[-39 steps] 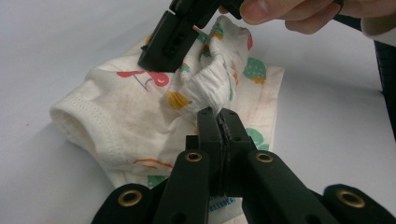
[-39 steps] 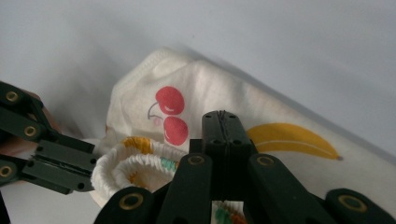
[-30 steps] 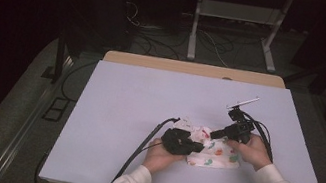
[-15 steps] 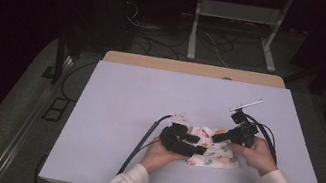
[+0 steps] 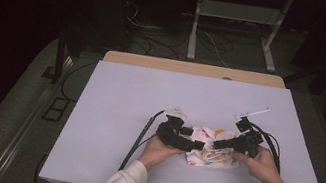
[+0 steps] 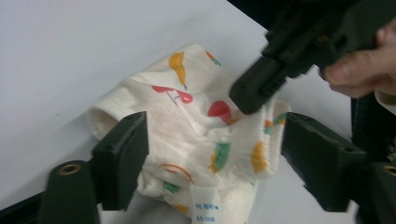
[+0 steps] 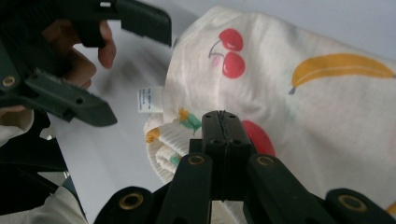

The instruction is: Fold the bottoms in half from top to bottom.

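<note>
A small white garment (image 5: pixel 213 153) printed with cherries, bananas and other fruit lies bunched on the white table (image 5: pixel 149 99) near its front edge. My left gripper (image 5: pixel 195 139) reaches in from the left; its jaws have just been opening and now stand open on either side of the bundle (image 6: pixel 187 140) without pressing it. From the right, my right gripper (image 5: pixel 216 144) is shut, its tip (image 6: pixel 247 100) pinching the cloth by the ribbed hem. In the right gripper view its joined jaws (image 7: pixel 222 115) lie over the garment (image 7: pixel 303 102), with the left gripper (image 7: pixel 135 70) open beyond. A white label (image 7: pixel 150 99) sticks out.
Black cables trail from both grippers; the left one (image 5: pixel 140 138) runs toward the front edge. A wooden strip (image 5: pixel 195 69) borders the table's far side. Beyond it, a white stand (image 5: pixel 233 28) and loose cables sit on the dark floor.
The left gripper's jaws have opened off the cloth. The right gripper has moved a little to the right, and the garment has shifted with it.
</note>
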Available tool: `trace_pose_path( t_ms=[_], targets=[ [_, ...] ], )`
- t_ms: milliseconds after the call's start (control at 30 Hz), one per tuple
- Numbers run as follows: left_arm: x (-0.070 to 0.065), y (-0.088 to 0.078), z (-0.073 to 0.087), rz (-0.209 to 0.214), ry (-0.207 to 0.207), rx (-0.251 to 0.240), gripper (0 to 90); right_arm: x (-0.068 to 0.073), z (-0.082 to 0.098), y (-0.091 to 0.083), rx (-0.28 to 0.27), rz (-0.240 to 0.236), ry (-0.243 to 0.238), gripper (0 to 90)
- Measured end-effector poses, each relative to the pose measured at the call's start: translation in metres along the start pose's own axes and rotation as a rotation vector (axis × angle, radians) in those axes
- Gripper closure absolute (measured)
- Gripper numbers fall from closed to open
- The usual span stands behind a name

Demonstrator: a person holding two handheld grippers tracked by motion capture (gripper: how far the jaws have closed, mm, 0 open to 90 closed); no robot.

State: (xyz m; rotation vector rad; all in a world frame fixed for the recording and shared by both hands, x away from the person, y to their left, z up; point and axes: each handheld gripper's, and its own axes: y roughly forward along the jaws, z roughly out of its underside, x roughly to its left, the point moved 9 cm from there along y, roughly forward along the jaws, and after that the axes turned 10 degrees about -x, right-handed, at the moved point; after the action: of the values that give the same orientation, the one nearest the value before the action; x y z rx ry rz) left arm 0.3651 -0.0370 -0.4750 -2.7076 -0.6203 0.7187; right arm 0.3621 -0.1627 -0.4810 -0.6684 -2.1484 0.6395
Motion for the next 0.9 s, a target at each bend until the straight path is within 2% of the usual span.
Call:
trace_pose_path(
  t_ms=[100,233,300,567,633,767,900],
  targets=[
    [0.002,0.001,-0.002,-0.029,0.005,0.002,14.1,0.002,0.005,-0.003,-0.009,-0.003,0.002,88.9],
    [0.005,0.001,-0.005,-0.050,0.006,-0.007,12.3,0.007,0.013,-0.005,-0.007,-0.009,-0.010,88.9],
    [0.007,0.001,-0.006,-0.064,0.003,-0.013,11.5,0.009,0.018,-0.005,0.006,0.004,-0.026,88.9],
    [0.011,0.000,-0.007,-0.091,-0.001,-0.014,9.0,0.004,0.032,-0.003,0.028,0.027,-0.034,88.9],
    [0.012,0.001,-0.007,-0.097,-0.003,-0.014,8.4,0.004,0.035,-0.002,0.025,0.032,-0.032,88.9],
    [0.013,0.001,-0.007,-0.101,-0.007,-0.014,8.0,-0.001,0.037,-0.001,0.019,0.058,-0.058,89.0],
    [0.015,0.001,-0.008,-0.107,-0.011,-0.020,7.8,-0.005,0.040,0.000,-0.011,0.053,-0.044,89.0]
  ],
)
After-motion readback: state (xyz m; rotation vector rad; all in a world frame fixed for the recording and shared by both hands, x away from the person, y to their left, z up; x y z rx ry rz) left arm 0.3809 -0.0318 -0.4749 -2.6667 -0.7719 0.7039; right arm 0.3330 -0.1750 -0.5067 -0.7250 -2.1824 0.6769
